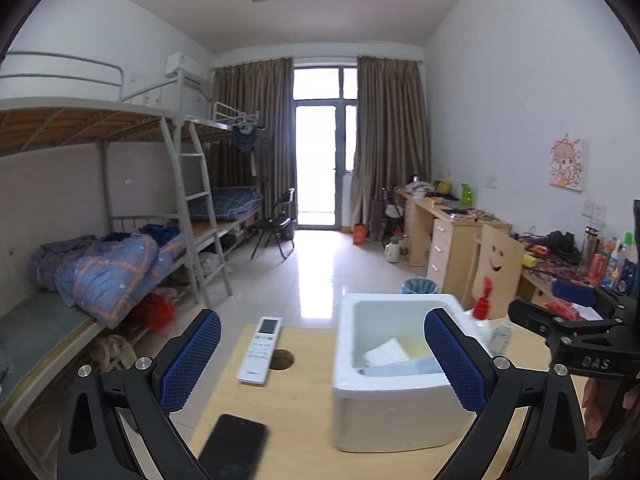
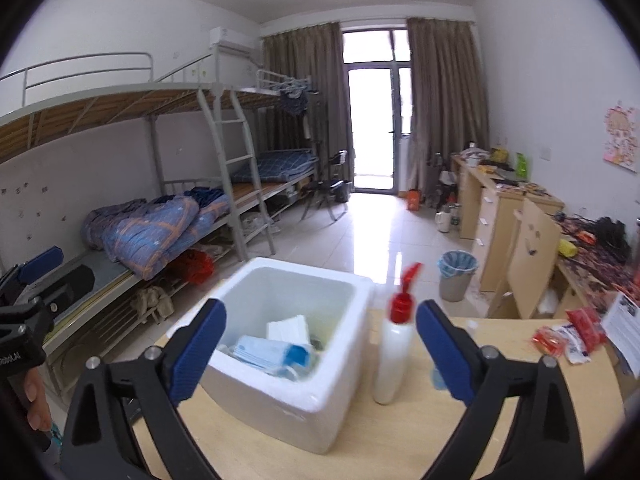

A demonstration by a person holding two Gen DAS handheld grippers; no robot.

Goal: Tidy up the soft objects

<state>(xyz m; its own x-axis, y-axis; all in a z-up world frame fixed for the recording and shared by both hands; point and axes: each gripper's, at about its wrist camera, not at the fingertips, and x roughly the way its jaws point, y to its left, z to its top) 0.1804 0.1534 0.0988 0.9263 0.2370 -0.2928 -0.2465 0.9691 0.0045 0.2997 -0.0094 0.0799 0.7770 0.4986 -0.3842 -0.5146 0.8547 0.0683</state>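
Observation:
A white foam box stands on the wooden table. Inside it lie a blue pack of face masks and a white tissue pack. My left gripper is open and empty, above the table in front of the box. My right gripper is open and empty, just in front of the box and a white squeeze bottle with a red cap. Red and white soft packets lie at the table's right.
A white remote control and a black phone lie on the table's left part, next to a round hole. A small clear bottle stands behind the box. Bunk beds fill the left, desks the right.

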